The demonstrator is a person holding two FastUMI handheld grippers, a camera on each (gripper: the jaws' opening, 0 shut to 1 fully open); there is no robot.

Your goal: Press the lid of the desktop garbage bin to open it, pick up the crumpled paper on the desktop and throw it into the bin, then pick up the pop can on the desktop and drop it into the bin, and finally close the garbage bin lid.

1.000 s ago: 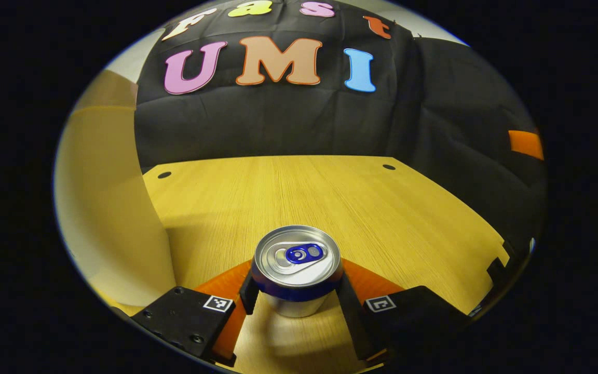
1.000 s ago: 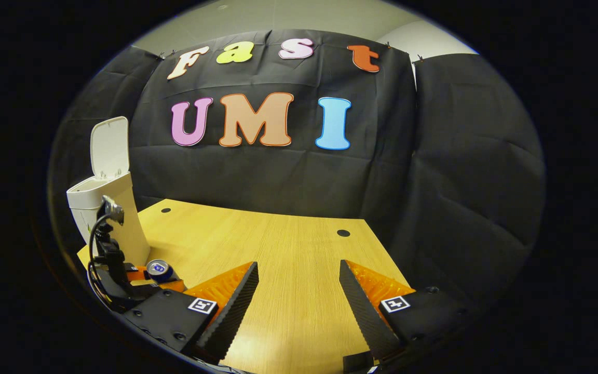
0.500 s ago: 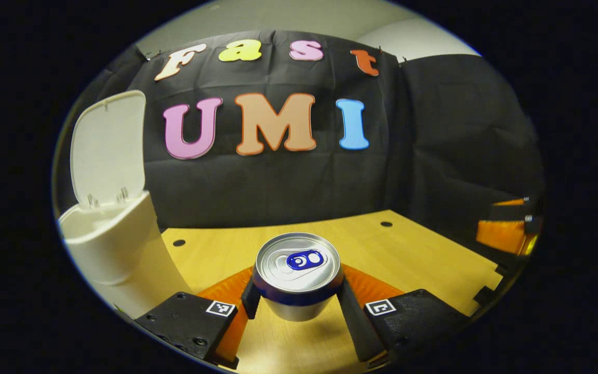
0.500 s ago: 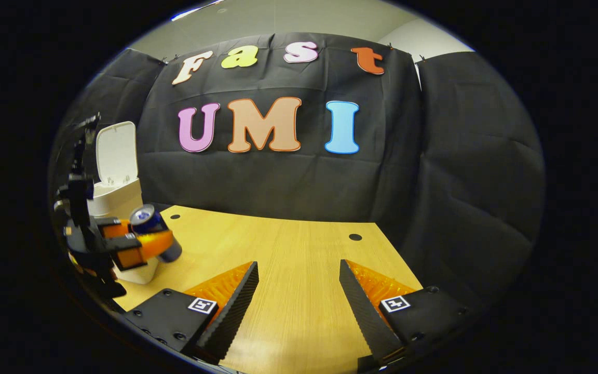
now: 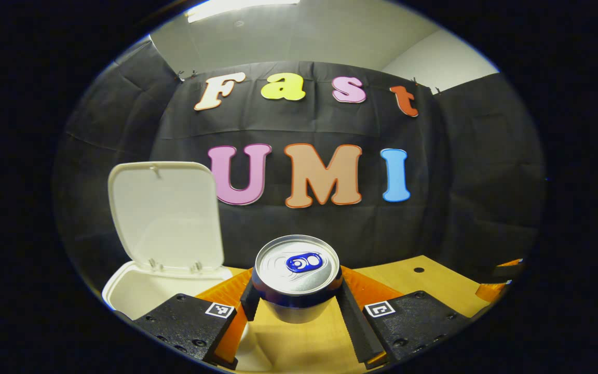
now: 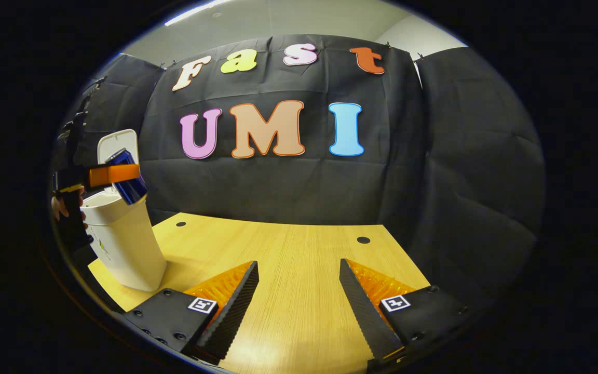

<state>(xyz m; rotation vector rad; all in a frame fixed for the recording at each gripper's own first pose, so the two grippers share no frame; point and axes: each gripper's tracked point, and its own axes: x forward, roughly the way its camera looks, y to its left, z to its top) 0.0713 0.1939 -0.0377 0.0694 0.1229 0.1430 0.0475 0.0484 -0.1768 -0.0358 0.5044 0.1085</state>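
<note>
Now my left claw (image 5: 296,307) grips the can (image 5: 297,275), upright, raised by the bin (image 5: 138,292); open mouth lies down-left, lid (image 5: 166,215) up. Right claw (image 6: 299,304) gapes, empty.

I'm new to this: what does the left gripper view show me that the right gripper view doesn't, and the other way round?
Left gripper view: a close look down on the pop can and its pull tab, clamped between the left tongs, plus the underside of the raised lid. Right gripper view: the whole body of the bin standing on the table, the can from the side, tilted up by the bin's mouth, a hand behind it, and the open right tongs. Shared: can, open bin, wooden table.
</note>
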